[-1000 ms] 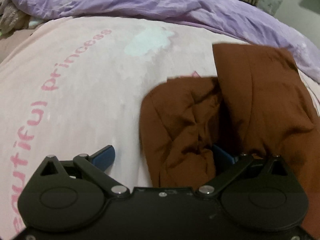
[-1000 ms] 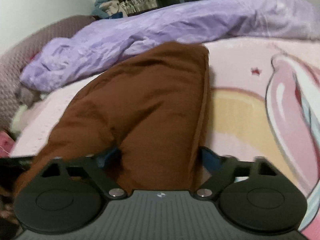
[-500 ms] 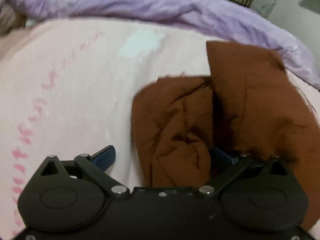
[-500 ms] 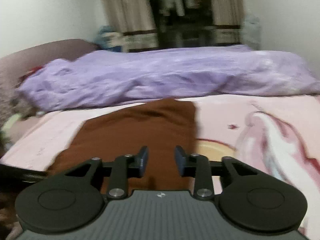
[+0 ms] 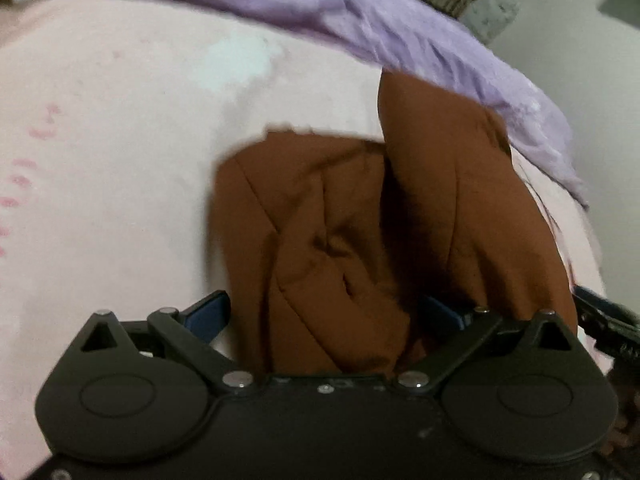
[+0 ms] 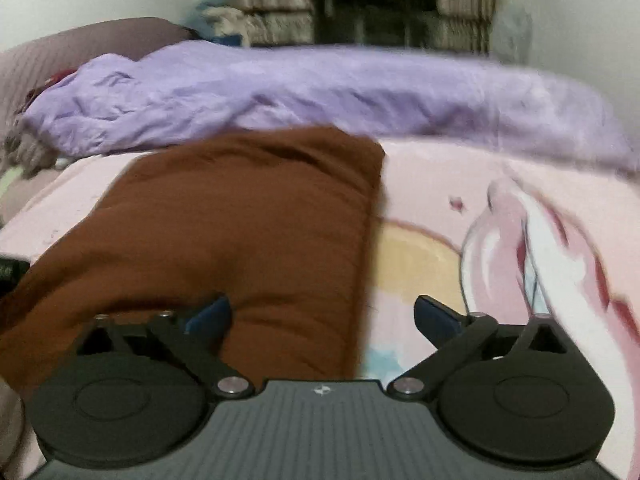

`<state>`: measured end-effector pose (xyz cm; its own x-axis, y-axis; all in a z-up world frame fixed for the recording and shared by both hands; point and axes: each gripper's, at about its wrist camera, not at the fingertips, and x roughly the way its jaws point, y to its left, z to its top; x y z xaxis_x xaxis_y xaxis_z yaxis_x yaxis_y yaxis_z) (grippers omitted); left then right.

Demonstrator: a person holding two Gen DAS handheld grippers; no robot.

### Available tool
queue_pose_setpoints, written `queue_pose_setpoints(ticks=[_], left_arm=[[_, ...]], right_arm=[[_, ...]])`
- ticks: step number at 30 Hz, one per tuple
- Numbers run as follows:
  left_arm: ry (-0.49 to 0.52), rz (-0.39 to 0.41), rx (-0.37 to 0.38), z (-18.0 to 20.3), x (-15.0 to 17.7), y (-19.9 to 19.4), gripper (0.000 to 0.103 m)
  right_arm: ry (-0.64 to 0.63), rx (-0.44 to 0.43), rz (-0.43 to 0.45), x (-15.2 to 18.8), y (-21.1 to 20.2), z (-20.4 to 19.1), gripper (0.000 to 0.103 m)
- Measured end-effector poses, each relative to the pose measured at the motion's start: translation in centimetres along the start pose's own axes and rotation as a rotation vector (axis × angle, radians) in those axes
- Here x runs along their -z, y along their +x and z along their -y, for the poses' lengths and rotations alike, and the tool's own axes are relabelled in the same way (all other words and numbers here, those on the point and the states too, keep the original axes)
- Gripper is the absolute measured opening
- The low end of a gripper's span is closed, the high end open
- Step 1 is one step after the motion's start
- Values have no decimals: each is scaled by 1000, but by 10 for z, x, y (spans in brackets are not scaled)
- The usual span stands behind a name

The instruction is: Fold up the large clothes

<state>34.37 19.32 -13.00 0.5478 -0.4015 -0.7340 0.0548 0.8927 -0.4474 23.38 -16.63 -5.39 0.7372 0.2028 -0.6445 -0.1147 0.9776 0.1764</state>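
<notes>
**Right fingers spread again over the brown garment**

Half a second ago the right gripper (image 6: 322, 316) had its fingers nearly together above the cloth; they have just been opening and now stand wide, the left one over the brown garment (image 6: 248, 232), the right one over bare sheet, neither pressing on the fabric. The garment lies in much the same place as before.

It is rust-brown, folded into a long strip on the pink printed bedsheet (image 6: 440, 184). In the left wrist view its near end (image 5: 320, 240) is bunched and creased, with a flatter panel beside it running toward the purple duvet (image 5: 360, 12). The left gripper (image 5: 324, 312) has its fingers wide apart, the bunched cloth lying between them; whether either pad touches it I cannot tell.
</notes>
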Motion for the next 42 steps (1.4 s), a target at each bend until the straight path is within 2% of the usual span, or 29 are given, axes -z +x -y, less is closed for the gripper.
queue_pose_setpoints(ticks=[1, 2, 4, 7, 9, 10, 11, 12, 13, 15, 17, 18, 20, 22, 23, 27, 31, 37, 42], left_arm=[[-30, -14, 22, -5, -1, 10, 103], [-29, 19, 36, -6, -3, 12, 103], [-28, 16, 30, -5, -7, 14, 103], [-26, 25, 9, 1, -10, 18, 103], [9, 39, -25, 10, -8, 20, 103], [44, 46, -42, 16, -5, 20, 91], [55, 53, -28, 16, -3, 17, 81], [40, 54, 0, 15, -3, 16, 66], [22, 56, 20, 12, -3, 16, 56], [-6, 62, 44, 8, -2, 15, 47], [-29, 87, 58, 5, 1, 11, 39], [-34, 102, 62, 4, 4, 6, 33], [33, 122, 45, 13, 9, 0, 29], [71, 140, 17, 24, 10, -6, 22], [98, 152, 5, 29, 10, -12, 21], [83, 187, 19, 35, 11, -29, 17], [124, 232, 27, 54, 8, -49, 16], [165, 305, 101, 92, 0, -77, 16], [185, 337, 204, 135, 1, -70, 16]], right_arm=[[70, -66, -23, 0, 6, 11, 103], [133, -136, -49, 0, 13, 19, 102], [205, -230, -85, 2, 27, 28, 102], [236, -245, -99, 0, 45, 29, 103], [240, -233, -104, -3, 53, 24, 103], [240, -229, -107, -5, 56, 22, 103], [237, -227, -114, -6, 59, 21, 103], [236, -229, -118, -8, 59, 21, 103], [229, -235, -119, -7, 58, 22, 101], [202, -233, -111, -5, 51, 23, 91], [182, -232, -98, -4, 44, 22, 73], [182, -228, -88, -4, 41, 20, 69], [173, -211, -69, -5, 35, 15, 58], [149, -187, -57, -10, 30, 6, 53], [141, -178, -56, -13, 27, 3, 51], [167, -185, -66, -25, 15, 5, 49], [114, -177, -34, -38, -2, -1, 48], [83, -160, 40, -60, -43, 14, 48], [69, -100, 93, -71, -83, 51, 48]])
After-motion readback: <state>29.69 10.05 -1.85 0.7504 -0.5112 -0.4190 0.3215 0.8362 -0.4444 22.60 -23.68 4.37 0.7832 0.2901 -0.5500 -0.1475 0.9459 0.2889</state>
